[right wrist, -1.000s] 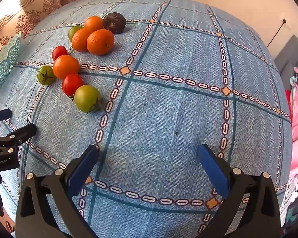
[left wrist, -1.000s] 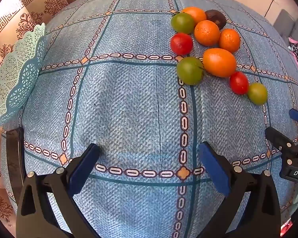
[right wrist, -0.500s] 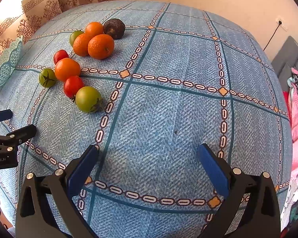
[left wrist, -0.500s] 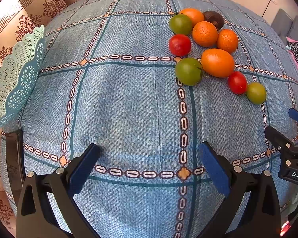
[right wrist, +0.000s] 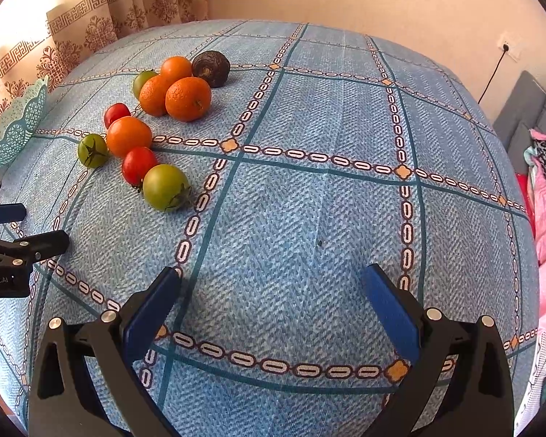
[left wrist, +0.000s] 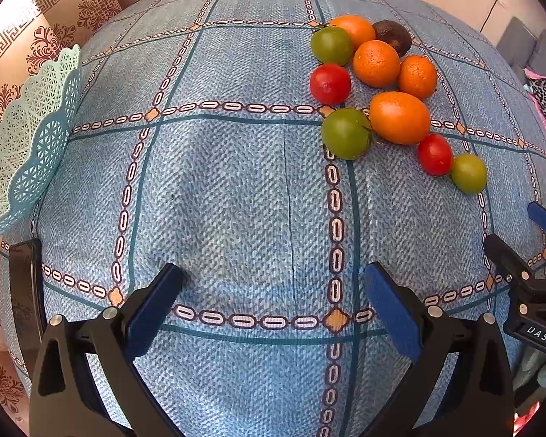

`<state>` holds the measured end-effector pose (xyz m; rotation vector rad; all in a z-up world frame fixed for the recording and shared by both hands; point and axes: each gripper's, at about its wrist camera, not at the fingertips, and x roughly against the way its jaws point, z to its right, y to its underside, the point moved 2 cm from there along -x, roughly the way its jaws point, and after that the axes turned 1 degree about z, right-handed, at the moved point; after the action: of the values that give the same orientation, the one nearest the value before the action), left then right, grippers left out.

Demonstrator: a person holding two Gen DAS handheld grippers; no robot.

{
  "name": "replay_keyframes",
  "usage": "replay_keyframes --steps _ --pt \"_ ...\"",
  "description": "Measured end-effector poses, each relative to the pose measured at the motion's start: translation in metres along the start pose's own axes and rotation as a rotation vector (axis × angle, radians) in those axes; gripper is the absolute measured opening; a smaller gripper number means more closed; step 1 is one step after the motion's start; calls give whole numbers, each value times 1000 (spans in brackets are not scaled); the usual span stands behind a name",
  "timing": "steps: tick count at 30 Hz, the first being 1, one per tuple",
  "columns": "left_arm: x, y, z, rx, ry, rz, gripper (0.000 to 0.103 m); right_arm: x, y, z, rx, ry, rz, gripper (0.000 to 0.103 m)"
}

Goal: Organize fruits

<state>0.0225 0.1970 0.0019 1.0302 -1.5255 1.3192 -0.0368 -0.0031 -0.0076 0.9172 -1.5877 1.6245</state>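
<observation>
The fruits (left wrist: 382, 91) are clustered near the table's (left wrist: 236, 200) far right; the basket (left wrist: 25, 145) is set at its left edge.

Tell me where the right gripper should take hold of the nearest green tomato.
Grip the green tomato across its round middle, coming from above. The red tomato touches its far-left side, so set the fingers on the two free sides, probably clear of the stem.

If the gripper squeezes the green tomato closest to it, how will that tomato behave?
The round, glossy green tomato would probably roll on the blue patterned tablecloth if nudged. Its smooth skin may slip between the pads. Green suggests firm, though that is a guess.
</observation>
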Motion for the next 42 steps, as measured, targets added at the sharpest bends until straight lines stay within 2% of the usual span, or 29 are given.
replay_keyframes --steps 5,10,13,22,25,27,29,32,38,42 --pt "1 -6 1 -15 6 -6 101 -2 -9 -1 -21 18 -28 98" --pt "8 -16 -1 -10 7 14 101 8 -29 -2 -35 21 8 98" --pt "15 -23 -4 3 9 35 101 13 -41 -6 -34 0 30 98" --pt "27 -38 -4 14 7 72 101 21 -41 -11 -33 -66 50 97" --pt "26 -40 -1 14 3 71 101 18 -44 -16 -23 -89 44 90" --pt "26 -41 -3 18 0 71 101 14 -45 -21 -15 -100 35 80" --pt "26 -41 -6 20 -5 71 101 8 -48 -26 -7 -115 26 79" --pt "27 -40 -11 27 -13 70 101 0 -51 -33 15 -138 12 70" --pt "29 -40 -17 39 -24 67 101 -15 -53 -53 60 -169 -16 60" --pt "27 -40 -19 39 -35 56 101 -20 -51 -52 61 -176 -24 53"
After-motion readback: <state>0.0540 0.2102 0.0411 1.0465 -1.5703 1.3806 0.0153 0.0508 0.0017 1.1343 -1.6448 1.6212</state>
